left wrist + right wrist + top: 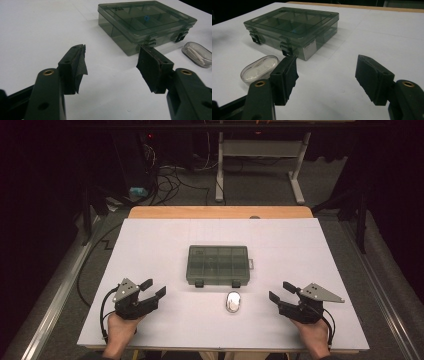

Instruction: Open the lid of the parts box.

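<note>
A smoky transparent compartment box (pixel 218 265) lies closed in the middle of the white table, its two latches facing me. In the left gripper view the box (pixel 146 23) holds a small blue ring. Just in front of it lies a small clear oval case (pixel 233 301) with white contents, seen also as the oval case (pixel 197 53) and the oval case (pixel 259 68). My left gripper (pixel 153 288) rests at the near left, open and empty, its jaws wide apart (pixel 111 67). My right gripper (pixel 281 291) rests at the near right, open and empty too (pixel 327 75).
The white sheet (pixel 150 245) covers a wooden table whose far edge (pixel 220 212) shows bare. Beyond it stand a white desk frame (pixel 260 165) and loose cables on the dark floor. A metal rail (pixel 60 290) runs along the left side.
</note>
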